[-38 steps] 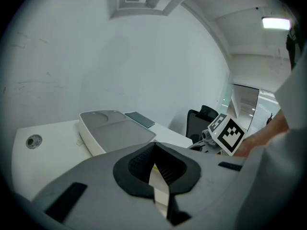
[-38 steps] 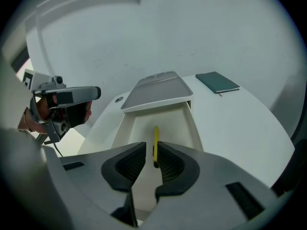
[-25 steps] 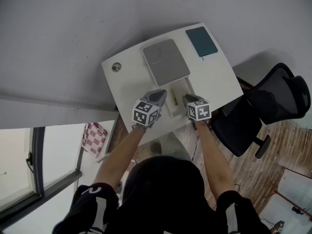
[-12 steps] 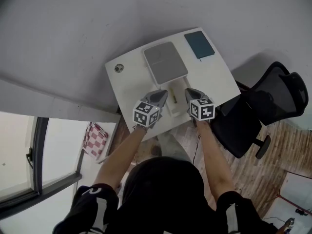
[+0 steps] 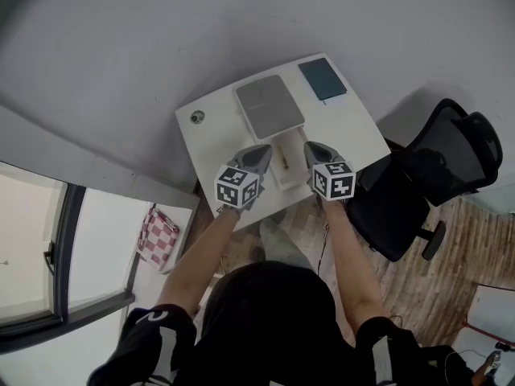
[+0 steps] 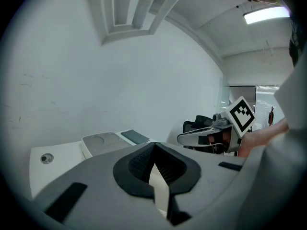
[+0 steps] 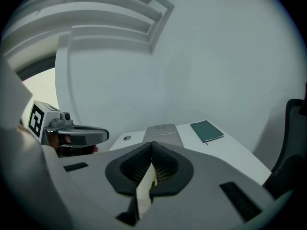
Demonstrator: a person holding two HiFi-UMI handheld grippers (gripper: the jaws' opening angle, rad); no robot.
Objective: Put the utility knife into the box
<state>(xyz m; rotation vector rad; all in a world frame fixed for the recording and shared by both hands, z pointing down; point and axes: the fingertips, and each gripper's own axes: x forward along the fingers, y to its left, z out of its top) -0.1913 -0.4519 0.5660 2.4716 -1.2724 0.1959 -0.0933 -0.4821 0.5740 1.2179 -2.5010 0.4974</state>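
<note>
Looking down from the head camera, I see the yellow utility knife (image 5: 283, 156) lying lengthwise inside the shallow open white box (image 5: 294, 170), which sits near the front edge of the white tabletop (image 5: 354, 127). My left claw (image 5: 263, 150) hovers just beside the box on its left and my right claw (image 5: 311, 148) just beside it on the right, so the box lies between them. In the left gripper view the left claw (image 6: 153, 146) has its ribbed black pads pressed together at the tips, with nothing gripped, only a pale sliver of surface showing below the seam. The right gripper view shows the same for the right claw (image 7: 151, 144): tips together and empty. Beyond the box, toward the wall, a flat grey rectangular case (image 5: 269, 107) rests on the tabletop, with a dark teal notebook (image 5: 322, 79) well apart at the far right corner and a small round object (image 5: 197, 117) near the left edge. A black mesh office chair (image 5: 438, 171) stands off the tabletop's right side.
</note>
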